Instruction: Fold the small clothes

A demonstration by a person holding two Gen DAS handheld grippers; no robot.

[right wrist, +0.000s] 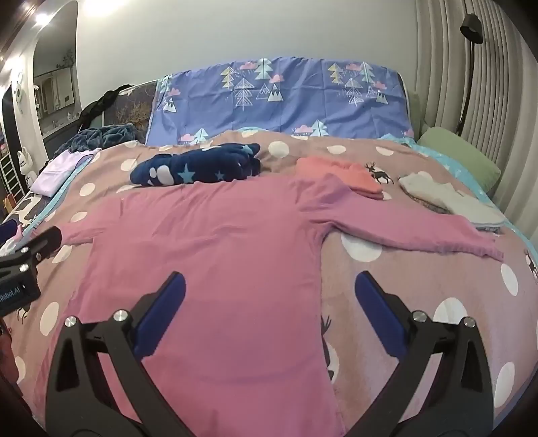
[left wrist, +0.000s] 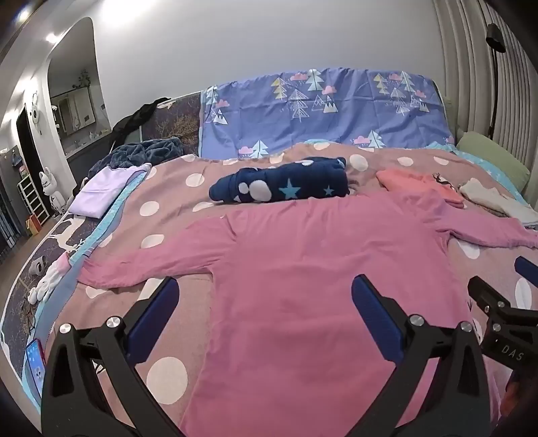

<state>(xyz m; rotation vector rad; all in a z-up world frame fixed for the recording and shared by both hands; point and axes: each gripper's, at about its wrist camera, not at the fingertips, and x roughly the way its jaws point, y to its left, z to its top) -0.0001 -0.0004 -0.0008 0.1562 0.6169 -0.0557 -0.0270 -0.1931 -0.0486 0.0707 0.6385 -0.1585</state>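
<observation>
A wide bed [left wrist: 175,188] filled the room, covered by a brownish quilt with white dots. Behind it stood a plain white wall [left wrist: 252,37]. On the right hung pale pleated curtains [right wrist: 470,84] beside a black floor lamp [right wrist: 470,25]. On the left an arched opening [left wrist: 75,84] had bright ceiling spots above it.

My pink shirt [left wrist: 302,269] has its hem cut off by the lower frame edge; my right gripper [left wrist: 497,289] shows only partly.
</observation>
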